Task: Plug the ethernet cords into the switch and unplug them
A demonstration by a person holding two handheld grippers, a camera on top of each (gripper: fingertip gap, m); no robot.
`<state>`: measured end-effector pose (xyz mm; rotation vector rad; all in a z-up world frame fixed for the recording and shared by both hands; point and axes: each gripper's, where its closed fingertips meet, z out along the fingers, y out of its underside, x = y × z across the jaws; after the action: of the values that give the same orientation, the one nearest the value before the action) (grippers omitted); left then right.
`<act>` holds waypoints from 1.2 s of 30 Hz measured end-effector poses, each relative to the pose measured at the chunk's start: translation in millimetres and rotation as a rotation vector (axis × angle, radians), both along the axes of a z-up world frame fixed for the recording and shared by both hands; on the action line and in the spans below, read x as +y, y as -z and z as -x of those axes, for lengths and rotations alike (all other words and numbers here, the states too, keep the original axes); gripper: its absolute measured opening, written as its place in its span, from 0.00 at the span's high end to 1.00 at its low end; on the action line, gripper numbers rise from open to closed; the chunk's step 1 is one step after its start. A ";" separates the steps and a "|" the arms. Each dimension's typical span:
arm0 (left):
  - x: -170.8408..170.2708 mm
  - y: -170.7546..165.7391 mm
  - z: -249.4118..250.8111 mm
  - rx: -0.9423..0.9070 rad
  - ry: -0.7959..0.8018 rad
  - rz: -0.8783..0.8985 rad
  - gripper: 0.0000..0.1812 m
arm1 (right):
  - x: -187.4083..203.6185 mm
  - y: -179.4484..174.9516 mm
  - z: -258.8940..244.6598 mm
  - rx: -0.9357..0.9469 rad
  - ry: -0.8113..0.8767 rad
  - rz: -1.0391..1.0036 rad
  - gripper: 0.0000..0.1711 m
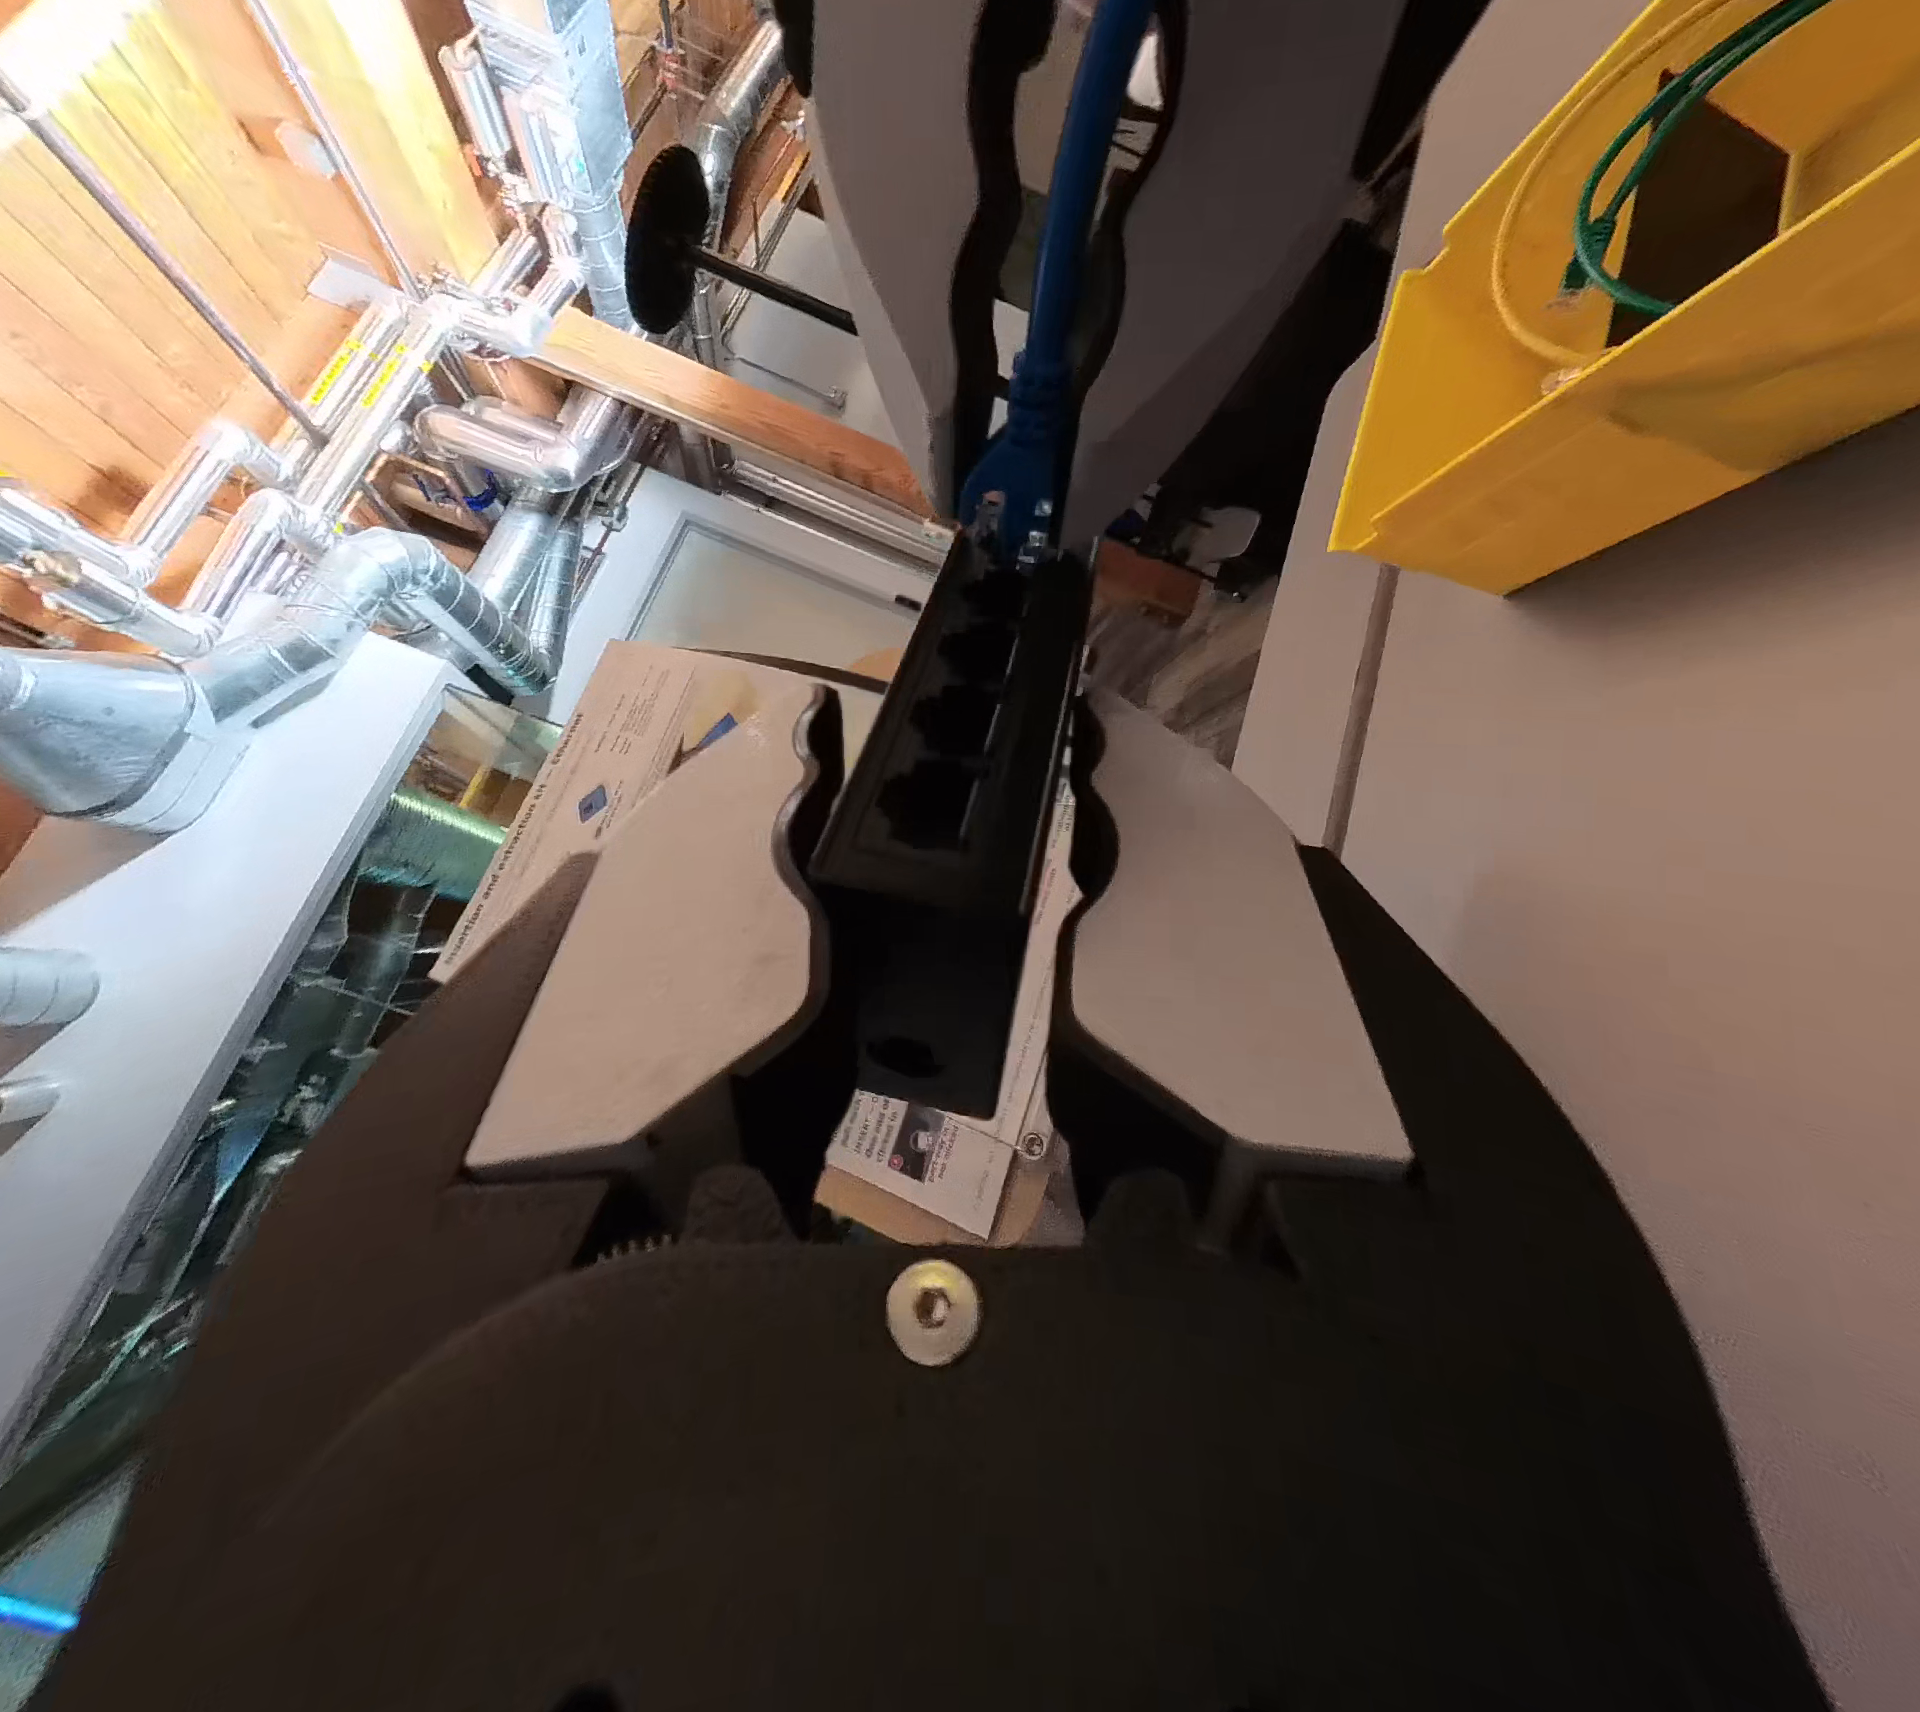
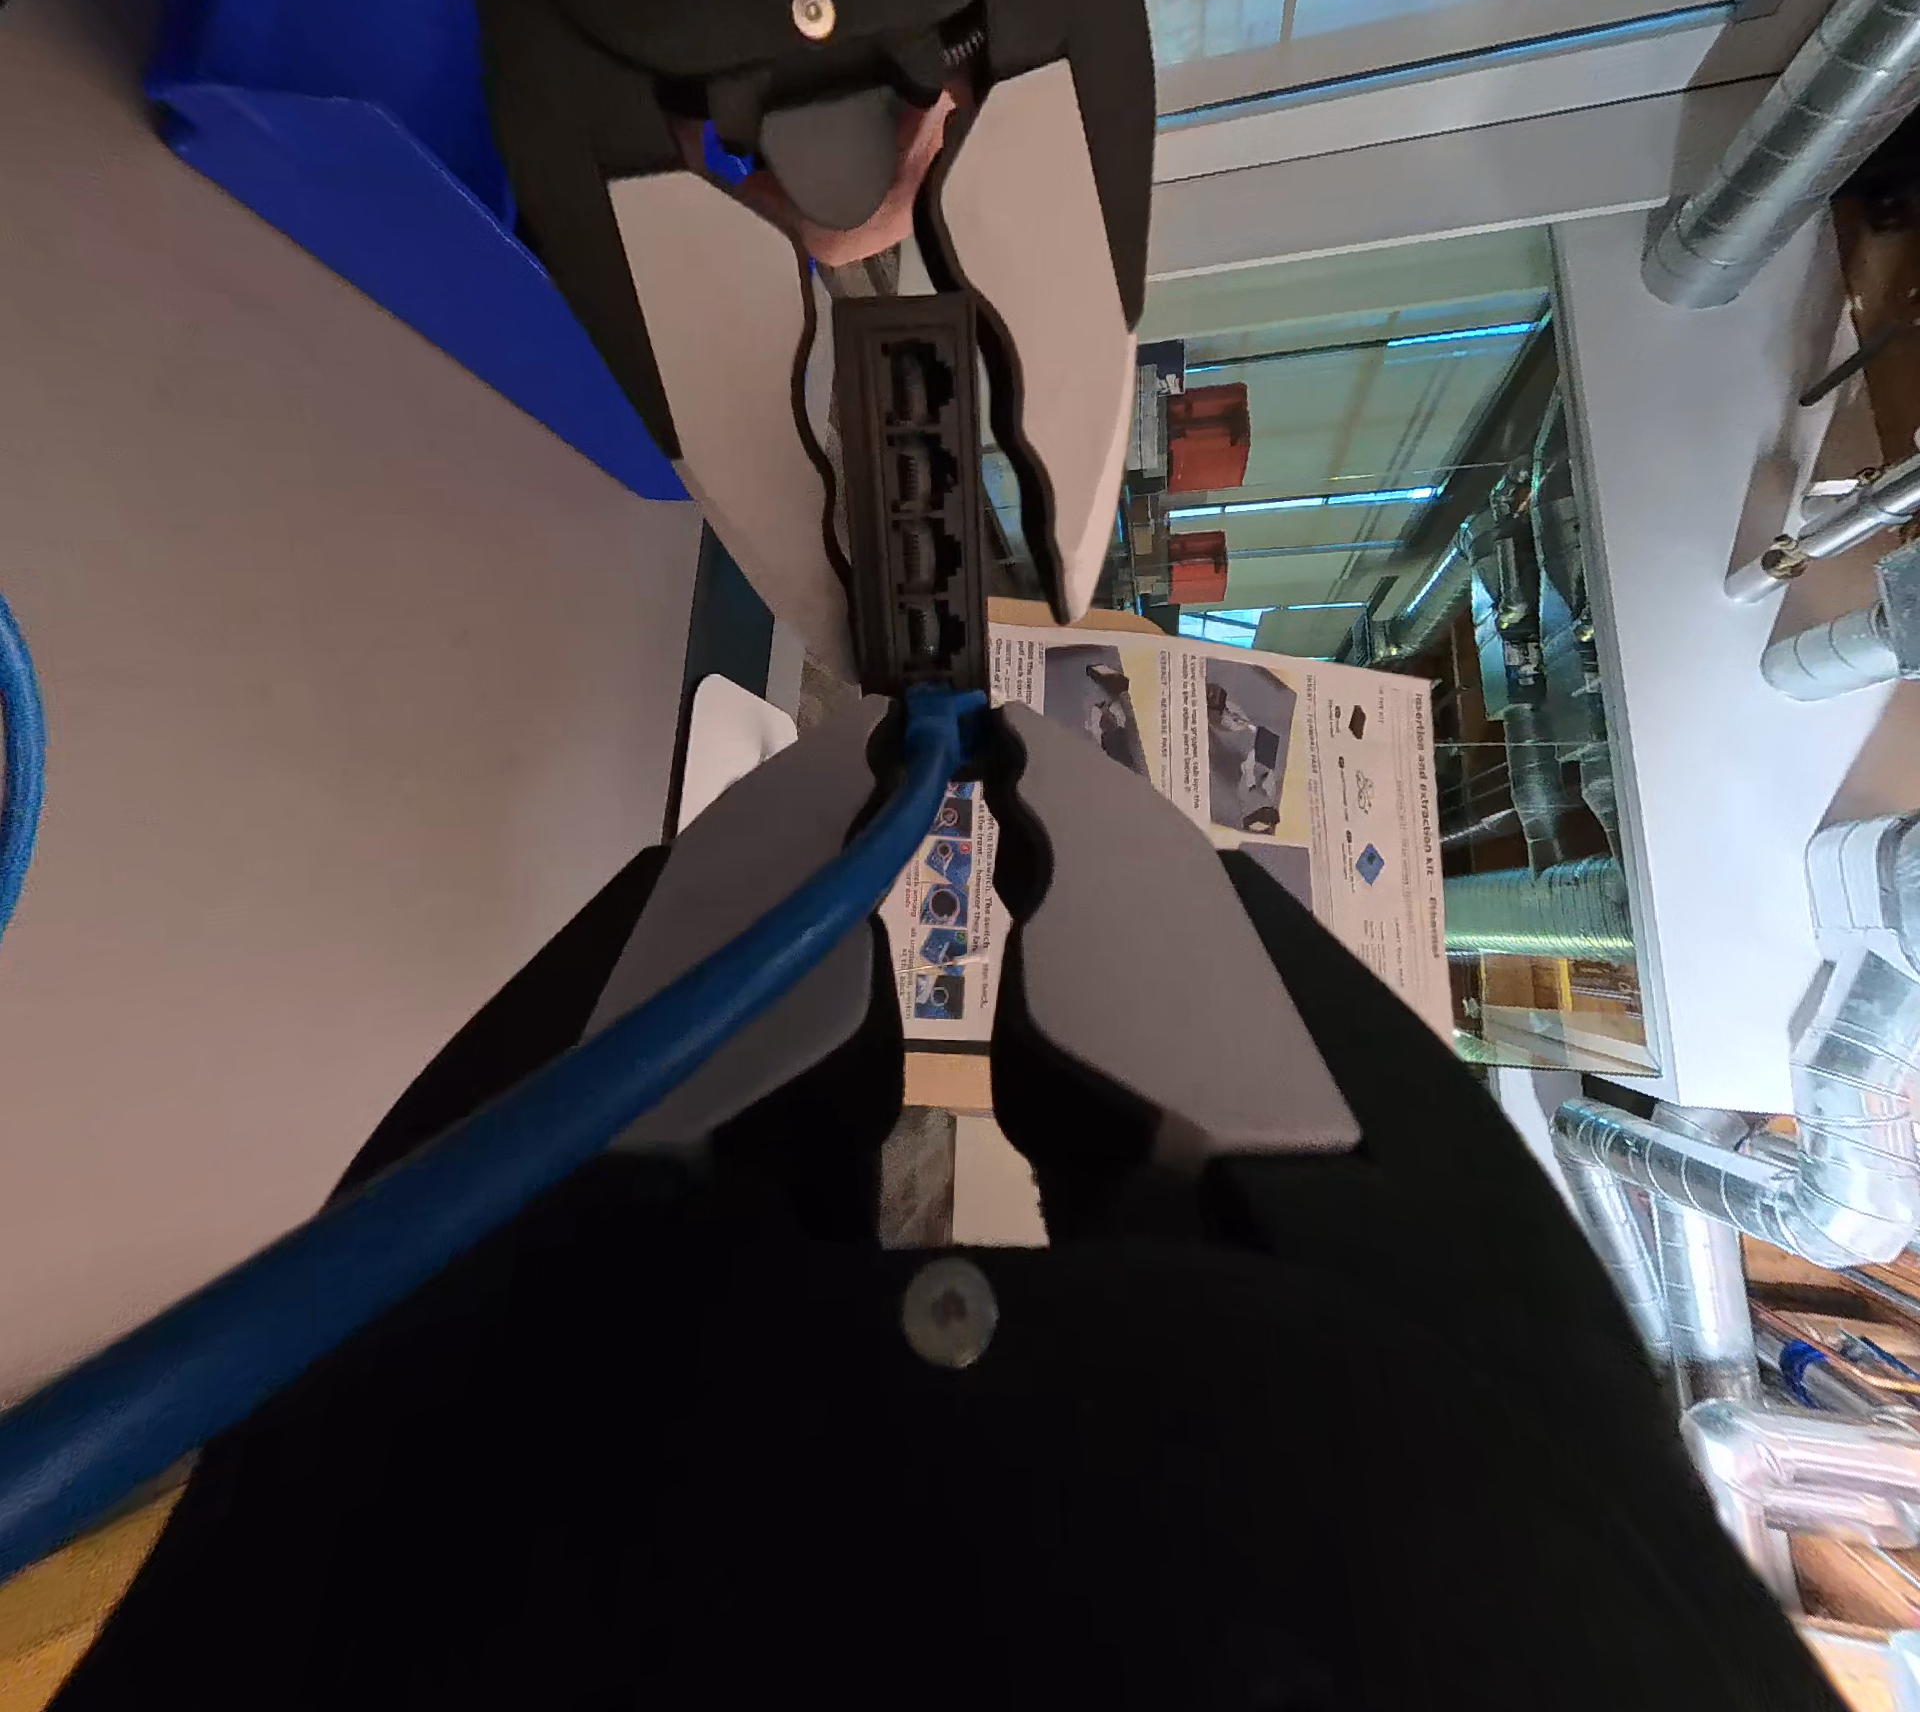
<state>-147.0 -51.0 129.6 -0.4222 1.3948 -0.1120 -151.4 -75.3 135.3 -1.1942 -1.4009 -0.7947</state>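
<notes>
We hold the black switch in our left claw, off the counter, its long axis running along the fingers and its row of ports facing our right claw. That claw pinches the blue cord at its plug, seated in the end port.

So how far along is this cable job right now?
Early on. Done: the left gripper has the black switch clamped. In hand: the right gripper pinches the blue cord with its plug at the end port; whether it is fully seated, I cannot tell. Left: four ports show empty, and a green cord waits in the yellow bin.
</notes>
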 end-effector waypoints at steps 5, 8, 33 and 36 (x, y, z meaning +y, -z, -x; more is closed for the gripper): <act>1.9 8.5 -9.2 0.043 -0.053 -0.065 0.78 | 1.5 11.3 -12.3 -0.046 0.046 0.036 0.92; 4.0 15.7 -13.1 0.121 -0.068 -0.031 0.79 | 1.9 19.2 -17.3 -0.077 0.077 0.104 0.92; 19.4 30.0 -24.1 0.190 -0.031 0.198 0.79 | 10.9 26.6 -27.5 0.087 0.070 0.603 0.91; 17.7 34.3 -26.7 0.209 -0.032 0.189 0.79 | 8.6 31.0 -30.2 0.073 0.079 0.625 0.91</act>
<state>-120.2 -33.3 95.3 -0.6272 1.5888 -0.1784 -121.2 -66.7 104.3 -1.7409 -1.6034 -0.3581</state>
